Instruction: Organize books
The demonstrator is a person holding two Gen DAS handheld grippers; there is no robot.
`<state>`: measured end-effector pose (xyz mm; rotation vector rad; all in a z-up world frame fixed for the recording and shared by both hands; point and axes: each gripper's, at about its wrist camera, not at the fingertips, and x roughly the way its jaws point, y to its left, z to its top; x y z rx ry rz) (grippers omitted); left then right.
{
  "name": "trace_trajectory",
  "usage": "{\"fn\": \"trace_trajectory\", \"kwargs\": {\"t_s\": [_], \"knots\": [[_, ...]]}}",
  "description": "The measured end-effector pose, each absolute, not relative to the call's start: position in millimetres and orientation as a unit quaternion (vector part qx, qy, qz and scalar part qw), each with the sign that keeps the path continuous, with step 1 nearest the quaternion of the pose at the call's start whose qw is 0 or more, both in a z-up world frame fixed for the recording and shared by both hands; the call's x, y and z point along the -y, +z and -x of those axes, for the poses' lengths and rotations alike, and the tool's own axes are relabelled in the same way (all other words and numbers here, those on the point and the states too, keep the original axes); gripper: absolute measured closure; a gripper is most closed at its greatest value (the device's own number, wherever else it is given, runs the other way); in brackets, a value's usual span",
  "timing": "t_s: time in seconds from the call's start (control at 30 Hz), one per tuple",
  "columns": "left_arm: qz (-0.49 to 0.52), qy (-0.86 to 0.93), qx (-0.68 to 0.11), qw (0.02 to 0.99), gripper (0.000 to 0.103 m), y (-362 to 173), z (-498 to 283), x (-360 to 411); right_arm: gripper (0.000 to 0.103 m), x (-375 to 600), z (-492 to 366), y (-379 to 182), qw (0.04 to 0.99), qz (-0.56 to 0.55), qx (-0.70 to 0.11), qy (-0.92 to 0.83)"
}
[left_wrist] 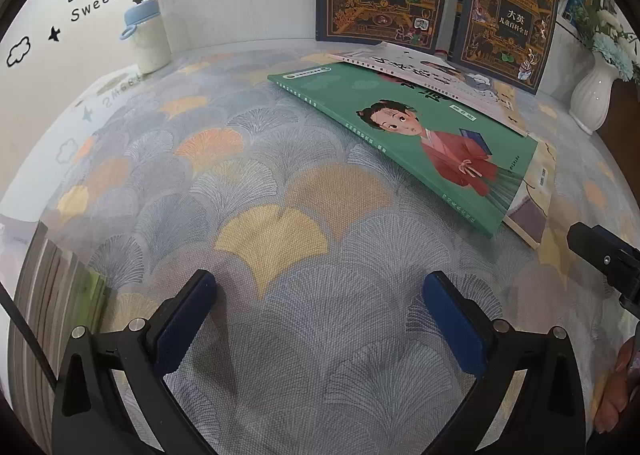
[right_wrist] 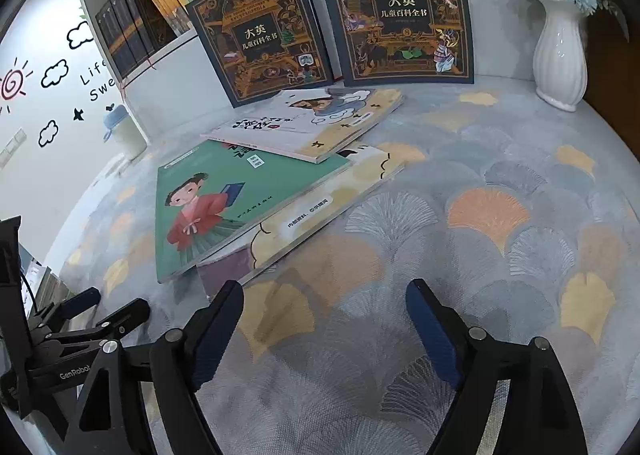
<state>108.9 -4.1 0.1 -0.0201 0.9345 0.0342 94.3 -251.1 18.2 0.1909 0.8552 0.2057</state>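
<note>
3 flat books lie fanned on the patterned tablecloth: a green book in the middle of the pile, a white-and-yellow book overlapping its far edge, and a yellow-edged book beneath. 2 dark encyclopedia volumes lean upright against the bookshelf behind them, near a white vase. The left gripper and right gripper hover near the cloth with jaws spread, nothing between them.

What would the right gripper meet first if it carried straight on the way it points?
Probably the bare tablecloth just ahead of the open right gripper; the flat books lie left of its line, though depth is unclear.
</note>
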Motion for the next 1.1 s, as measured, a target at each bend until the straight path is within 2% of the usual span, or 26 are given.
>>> {"fn": "trace_trajectory", "kwargs": {"t_s": [0.23,1.1], "knots": [[0.01,0.017,-0.45,0.893,0.0,0.2,-108.7,4.3,0.016,245.4,-95.6,17.6,0.9,-0.078,-0.418,0.1],[0.01,0.017,-0.45,0.893,0.0,-0.1,-108.4,4.3,0.013,244.1,-94.7,17.4,0.899,-0.074,-0.42,0.1]]}}
